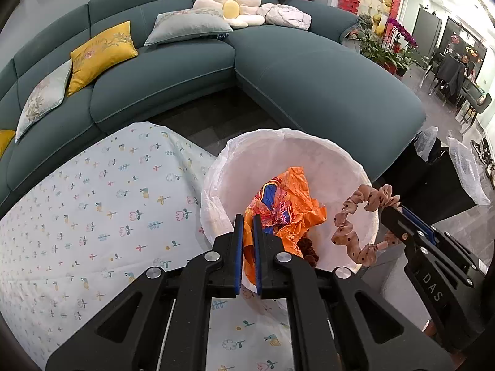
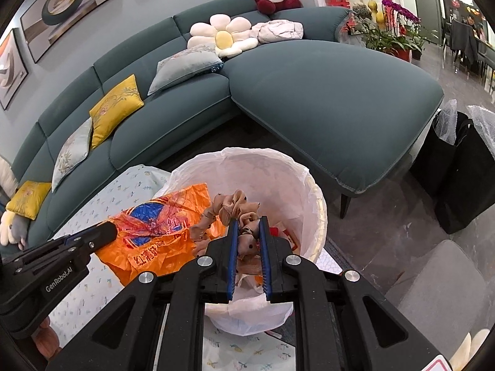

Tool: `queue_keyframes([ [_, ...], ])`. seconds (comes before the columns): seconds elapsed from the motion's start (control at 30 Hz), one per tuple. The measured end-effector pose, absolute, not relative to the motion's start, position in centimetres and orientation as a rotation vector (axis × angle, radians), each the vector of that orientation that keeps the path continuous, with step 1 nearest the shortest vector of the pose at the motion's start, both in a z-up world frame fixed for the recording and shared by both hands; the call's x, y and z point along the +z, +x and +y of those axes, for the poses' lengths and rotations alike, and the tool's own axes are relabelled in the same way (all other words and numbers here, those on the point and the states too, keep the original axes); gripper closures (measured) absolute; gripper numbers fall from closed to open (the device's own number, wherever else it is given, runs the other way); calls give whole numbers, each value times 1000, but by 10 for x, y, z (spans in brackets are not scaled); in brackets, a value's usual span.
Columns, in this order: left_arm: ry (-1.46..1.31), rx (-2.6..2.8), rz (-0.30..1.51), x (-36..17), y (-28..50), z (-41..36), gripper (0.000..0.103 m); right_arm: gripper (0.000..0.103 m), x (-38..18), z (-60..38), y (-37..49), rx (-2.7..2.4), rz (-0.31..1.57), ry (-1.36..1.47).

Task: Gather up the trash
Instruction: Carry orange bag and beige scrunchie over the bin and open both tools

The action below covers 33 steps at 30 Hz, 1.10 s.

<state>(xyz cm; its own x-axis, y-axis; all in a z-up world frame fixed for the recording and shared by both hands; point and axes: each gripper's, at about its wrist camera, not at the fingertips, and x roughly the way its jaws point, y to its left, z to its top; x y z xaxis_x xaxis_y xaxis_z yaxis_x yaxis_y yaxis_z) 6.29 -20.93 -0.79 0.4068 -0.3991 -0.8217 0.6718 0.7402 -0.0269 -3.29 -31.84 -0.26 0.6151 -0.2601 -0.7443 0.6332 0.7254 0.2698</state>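
Gripping a crumpled orange plastic bag (image 1: 287, 210), the left gripper (image 1: 247, 221) holds it over the open mouth of a white-lined trash bin (image 1: 309, 145), its jaws clenched tight on a fold of the plastic. Just beside it, the right gripper (image 2: 249, 221) has its jaws clamped on a pink polka-dot scrunchie (image 2: 244, 235), which dangles in a loop above the bin's right side. Both pieces of trash hang over the bin's opening, close together, the bag to the left of the scrunchie. The bin stands against a tabletop covered by a pale floral cloth (image 1: 92, 216), with a teal sofa (image 1: 309, 77) behind.
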Motion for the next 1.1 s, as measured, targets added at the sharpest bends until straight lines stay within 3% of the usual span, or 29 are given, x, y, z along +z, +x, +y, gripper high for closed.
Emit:
queue_keyframes([
  [0.77,302,-673,956,-33,82,-202,97,90,-28,-301,-4,-530,794,484],
  [0.83,299,-675,954,-33,82,-202,95,85,-29,-301,-2,-526,800,480],
  [0.93,289,-656,953,-33,83,-201,86,76,-28,-298,-1,-538,806,460],
  [1.0,284,-636,947,-32,83,-198,72,74,-28,-297,-1,-538,805,457],
  [1.1,285,-621,942,-31,83,-193,69,73,-28,-296,-2,-534,807,457],
])
